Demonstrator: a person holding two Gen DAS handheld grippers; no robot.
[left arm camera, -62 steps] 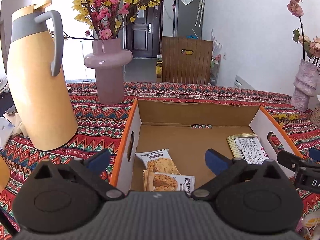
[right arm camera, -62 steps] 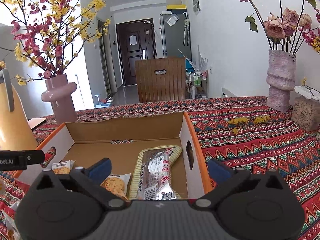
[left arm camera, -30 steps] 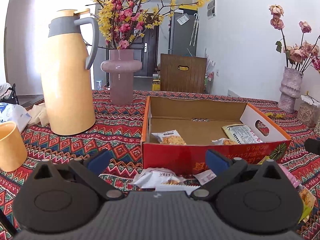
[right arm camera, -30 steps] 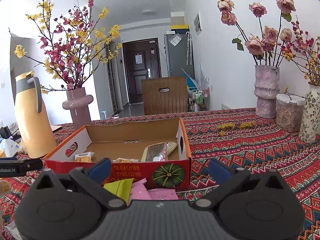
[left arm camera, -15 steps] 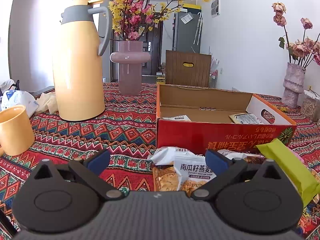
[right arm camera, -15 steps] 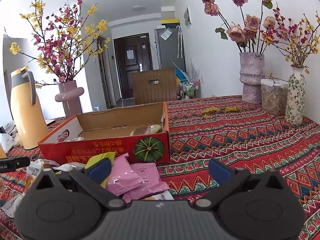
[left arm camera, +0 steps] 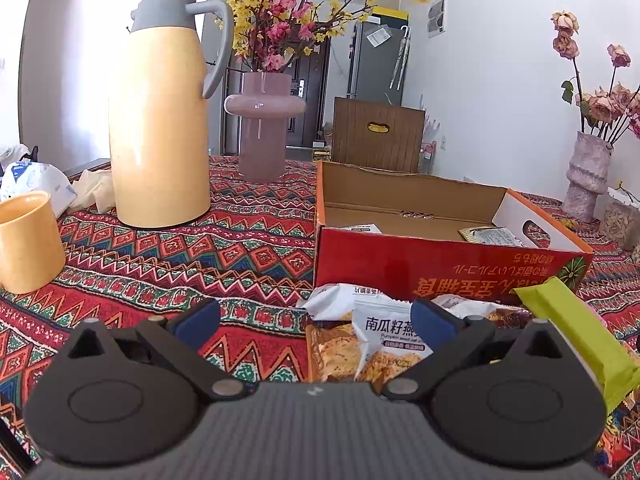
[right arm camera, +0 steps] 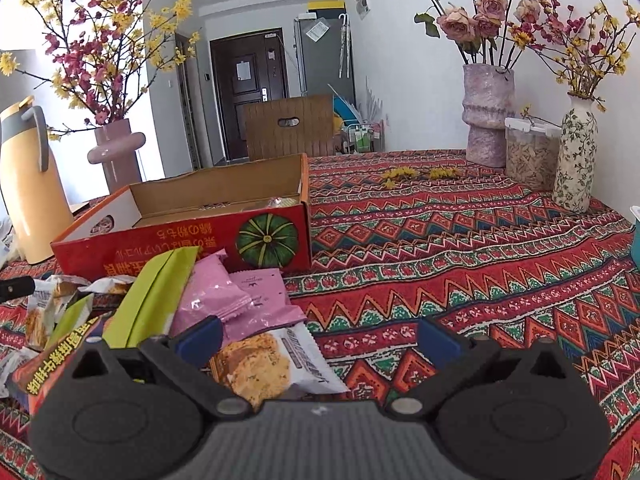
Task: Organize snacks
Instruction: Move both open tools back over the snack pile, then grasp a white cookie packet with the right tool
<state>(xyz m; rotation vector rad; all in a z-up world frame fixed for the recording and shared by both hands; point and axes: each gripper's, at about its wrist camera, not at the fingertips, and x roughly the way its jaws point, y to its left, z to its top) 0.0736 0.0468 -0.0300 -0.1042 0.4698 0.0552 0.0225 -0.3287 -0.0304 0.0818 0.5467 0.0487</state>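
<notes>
An open red cardboard box [left arm camera: 448, 264] sits on the patterned tablecloth, with a few snack packets inside; it also shows in the right wrist view [right arm camera: 192, 240]. A pile of loose snacks lies in front of it: a white pumpkin-seed oat packet [left arm camera: 384, 332], a green bar [left arm camera: 572, 328], pink packets [right arm camera: 240, 300] and a white cookie packet [right arm camera: 272, 364]. My left gripper [left arm camera: 314, 324] is open and empty, low before the pile. My right gripper [right arm camera: 318, 338] is open and empty above the cookie packet.
A yellow thermos [left arm camera: 160, 120], a yellow cup [left arm camera: 26, 240] and a pink vase of flowers [left arm camera: 262, 136] stand left of the box. On the right stand a textured vase [right arm camera: 486, 116], a cereal jar [right arm camera: 530, 152] and a floral vase [right arm camera: 576, 156].
Both grippers have pulled back from over the box and dropped low in front of it. The snack pile has come into view. Both stay open.
</notes>
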